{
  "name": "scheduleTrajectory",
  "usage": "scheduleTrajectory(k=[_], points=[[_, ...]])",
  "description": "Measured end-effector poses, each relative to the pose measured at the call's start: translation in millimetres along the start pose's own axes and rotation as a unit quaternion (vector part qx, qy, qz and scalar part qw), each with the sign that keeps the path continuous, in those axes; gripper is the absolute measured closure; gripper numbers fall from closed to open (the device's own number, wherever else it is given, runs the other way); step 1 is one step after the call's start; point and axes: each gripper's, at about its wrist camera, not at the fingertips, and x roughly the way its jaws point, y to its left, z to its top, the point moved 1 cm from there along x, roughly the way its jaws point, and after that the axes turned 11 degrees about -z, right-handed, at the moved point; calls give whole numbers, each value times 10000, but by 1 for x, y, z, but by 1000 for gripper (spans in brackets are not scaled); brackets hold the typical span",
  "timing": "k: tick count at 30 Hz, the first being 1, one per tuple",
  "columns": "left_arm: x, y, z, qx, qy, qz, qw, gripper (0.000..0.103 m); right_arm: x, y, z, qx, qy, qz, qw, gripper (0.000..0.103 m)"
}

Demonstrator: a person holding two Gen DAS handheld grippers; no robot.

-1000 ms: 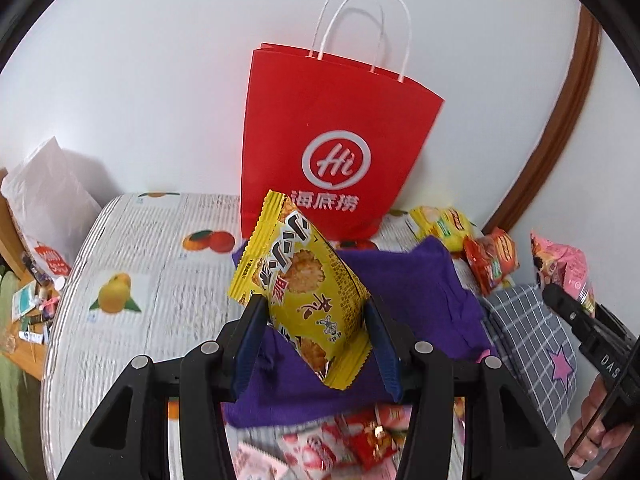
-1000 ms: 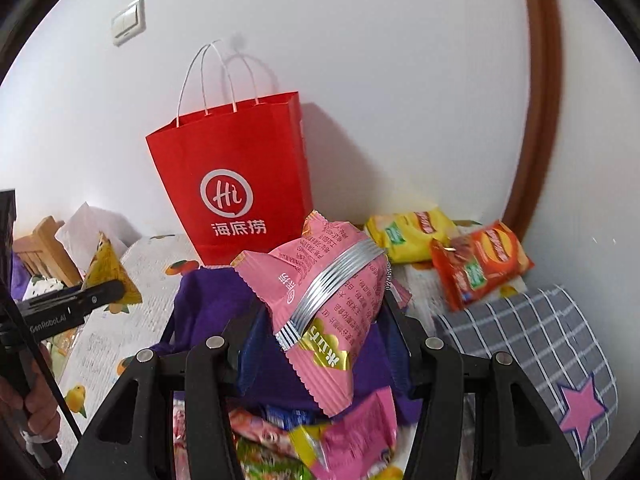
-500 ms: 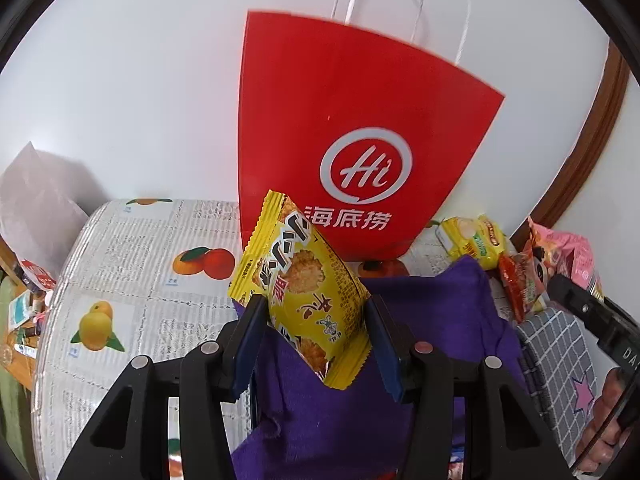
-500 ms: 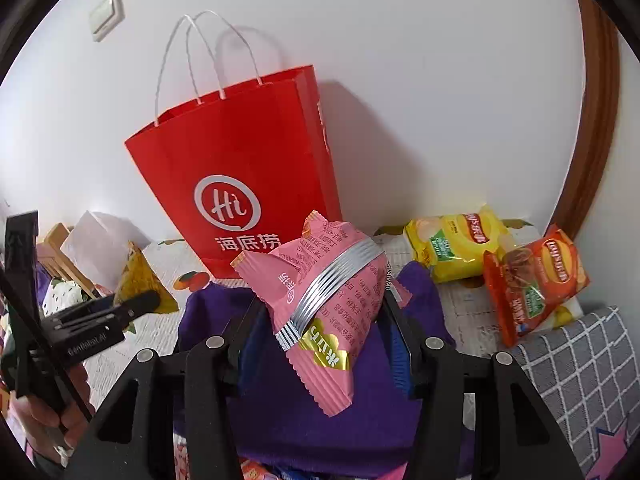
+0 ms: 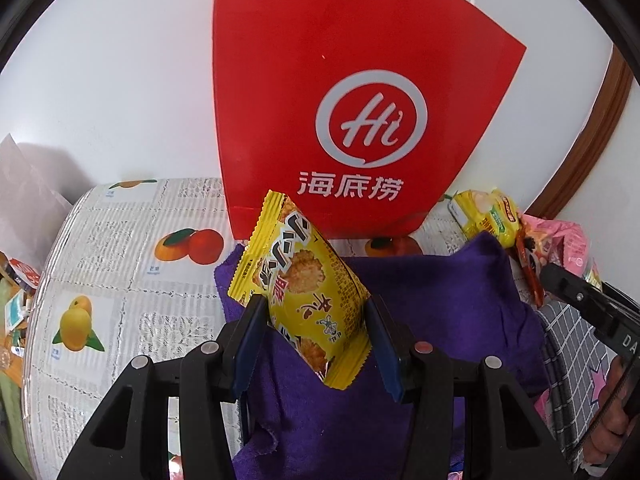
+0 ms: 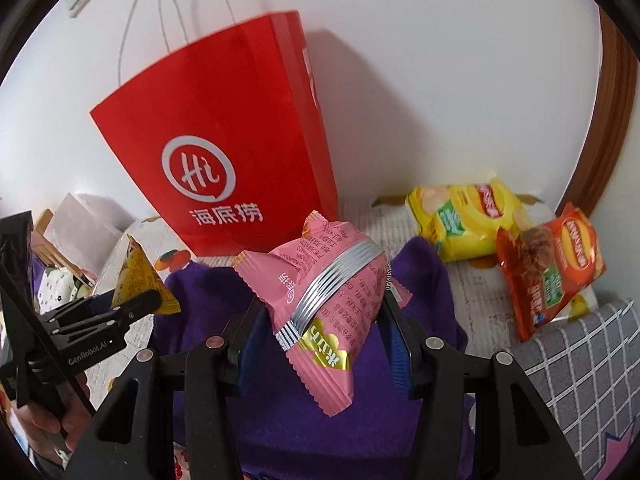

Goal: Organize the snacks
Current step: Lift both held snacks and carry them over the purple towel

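My left gripper (image 5: pixel 314 312) is shut on a yellow snack packet (image 5: pixel 304 284) and holds it above a purple cloth (image 5: pixel 440 300), just in front of the red paper bag (image 5: pixel 352 92). My right gripper (image 6: pixel 320 312) is shut on a pink snack packet (image 6: pixel 324 300) with a silver band, also above the purple cloth (image 6: pixel 424 280) and right of the red paper bag (image 6: pixel 232 136). The left gripper and its yellow packet (image 6: pixel 140 280) show at the left of the right wrist view.
A yellow chip bag (image 6: pixel 468 216) and an orange chip bag (image 6: pixel 552 268) lie at the back right near the wall. A grey checked cloth (image 6: pixel 580 348) lies at the right. The table has a fruit-print cover (image 5: pixel 100 260). White paper bag (image 5: pixel 24 192) at far left.
Both grippers have moved forward toward the red paper bag, which now looks much larger. Each still holds its packet the same way.
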Motion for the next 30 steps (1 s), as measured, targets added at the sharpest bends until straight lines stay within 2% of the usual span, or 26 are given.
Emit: scheduleTrajectory(k=[30], points=[[8, 8, -3, -136, 112, 104, 9998, 55, 24, -15, -6, -7, 435, -338, 9985, 50]])
